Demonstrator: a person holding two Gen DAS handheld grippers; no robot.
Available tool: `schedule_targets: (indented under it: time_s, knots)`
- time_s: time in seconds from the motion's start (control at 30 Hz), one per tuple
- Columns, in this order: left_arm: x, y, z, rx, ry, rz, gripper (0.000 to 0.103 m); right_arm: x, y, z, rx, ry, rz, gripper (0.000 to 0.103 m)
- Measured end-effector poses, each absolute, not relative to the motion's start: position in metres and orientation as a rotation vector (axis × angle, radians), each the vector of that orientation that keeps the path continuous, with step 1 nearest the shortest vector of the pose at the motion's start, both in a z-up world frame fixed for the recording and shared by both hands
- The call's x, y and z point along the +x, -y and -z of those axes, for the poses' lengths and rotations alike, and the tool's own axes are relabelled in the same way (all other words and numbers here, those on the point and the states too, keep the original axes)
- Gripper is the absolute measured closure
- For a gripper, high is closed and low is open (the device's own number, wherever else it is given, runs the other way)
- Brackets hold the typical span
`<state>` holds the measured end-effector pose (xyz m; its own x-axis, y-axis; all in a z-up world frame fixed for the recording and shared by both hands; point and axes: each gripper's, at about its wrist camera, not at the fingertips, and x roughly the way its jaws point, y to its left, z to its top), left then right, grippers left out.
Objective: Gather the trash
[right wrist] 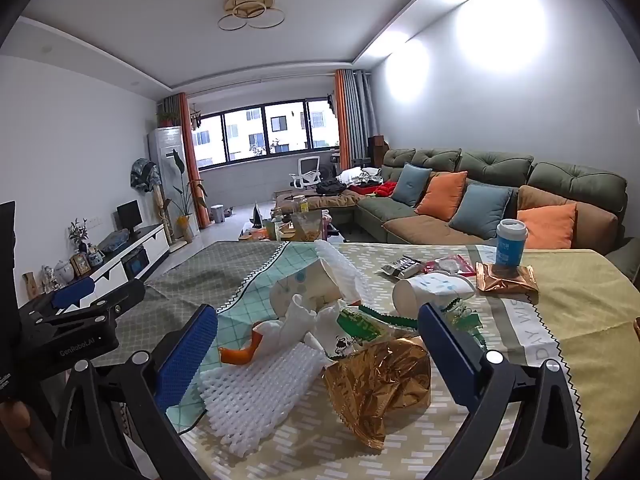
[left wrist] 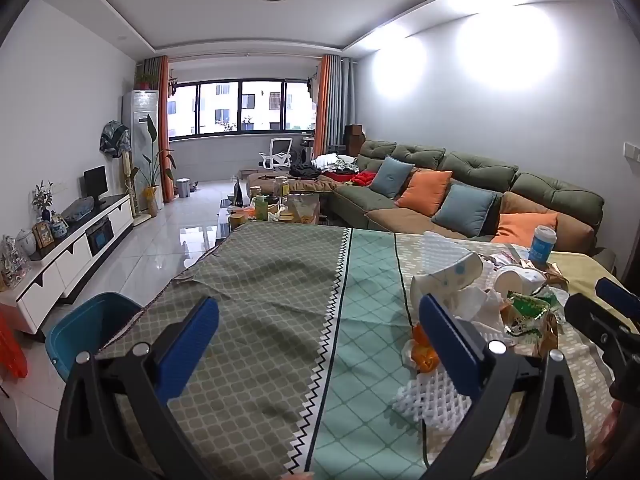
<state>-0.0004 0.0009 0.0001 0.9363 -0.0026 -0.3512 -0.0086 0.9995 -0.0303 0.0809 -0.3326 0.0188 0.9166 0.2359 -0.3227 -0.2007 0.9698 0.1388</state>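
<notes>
The trash (right wrist: pixel 320 344) lay heaped on the tablecloth (right wrist: pixel 580 304) ahead of my right gripper (right wrist: pixel 318 354): white foam netting (right wrist: pixel 256 396), a crumpled gold wrapper (right wrist: pixel 376 384), a green packet (right wrist: pixel 360 326), two tipped paper cups (one (right wrist: pixel 432 290) nearer the sofa side). I held that claw wide open and empty, fingers straddling the pile, I judged, to take the wrapper first. My left gripper (left wrist: pixel 320 344), equally spread and empty, hung over bare cloth beside the heap, near the blue bin (left wrist: pixel 86 326) at the table's edge.

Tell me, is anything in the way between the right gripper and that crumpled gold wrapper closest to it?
Nothing visible blocks it. The right gripper is open, and the gold wrapper lies directly ahead between its fingers. White foam netting lies beside it on the left and a green packet just behind.
</notes>
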Motion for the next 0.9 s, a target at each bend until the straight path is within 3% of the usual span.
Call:
schedule_targets:
  time_s: [0.9]
  knots:
    - [0.0003,-0.0009,-0.0042,-0.027,-0.351,0.008,0.003,0.0841,0.3362,-0.0232,0.102,-0.348,-0.206,0.003]
